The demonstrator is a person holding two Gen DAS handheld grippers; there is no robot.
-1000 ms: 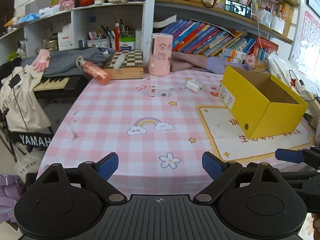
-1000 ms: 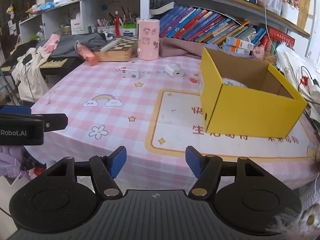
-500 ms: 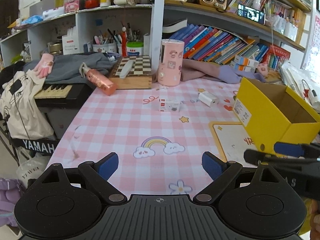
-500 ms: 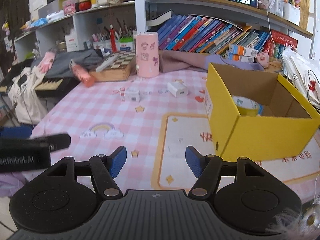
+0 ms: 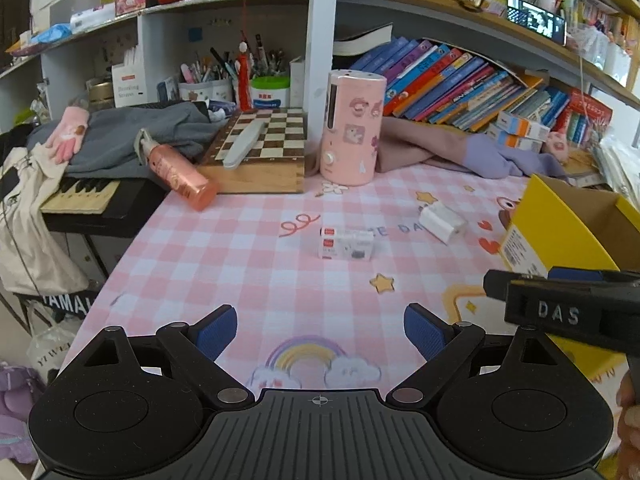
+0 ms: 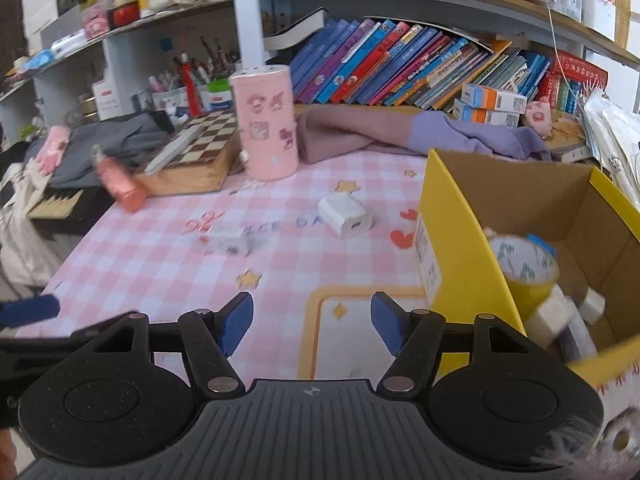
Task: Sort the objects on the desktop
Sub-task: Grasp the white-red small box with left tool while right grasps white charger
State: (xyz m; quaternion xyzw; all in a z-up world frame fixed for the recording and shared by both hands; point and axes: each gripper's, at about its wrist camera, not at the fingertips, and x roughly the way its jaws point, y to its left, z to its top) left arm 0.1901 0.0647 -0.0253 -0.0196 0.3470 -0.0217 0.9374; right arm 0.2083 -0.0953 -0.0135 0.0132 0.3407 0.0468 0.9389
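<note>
A small white box with red labels [image 5: 346, 243] [image 6: 226, 240] lies on the pink checked tablecloth, and a white charger plug [image 5: 441, 221] [image 6: 347, 215] lies to its right. The yellow cardboard box [image 6: 456, 248] [image 5: 560, 228] stands at the right and holds a roll of tape [image 6: 522, 266] and some white pieces. My left gripper [image 5: 320, 334] is open and empty, short of the white box. My right gripper [image 6: 312, 322] is open with nothing between its fingers, over the table beside the yellow box's left wall. The right gripper's side shows in the left wrist view.
A pink cylinder [image 5: 352, 128], a chessboard box [image 5: 264, 152] and a lying pink bottle [image 5: 180, 172] stand along the table's back. A keyboard [image 5: 80, 196] sits off the left edge. Shelves of books [image 6: 400, 64] and folded cloth [image 6: 400, 132] lie behind.
Both grippers have moved forward over the table toward the white box and the charger. The yellow box's inside has come into the right wrist view. Neither gripper's opening has changed.
</note>
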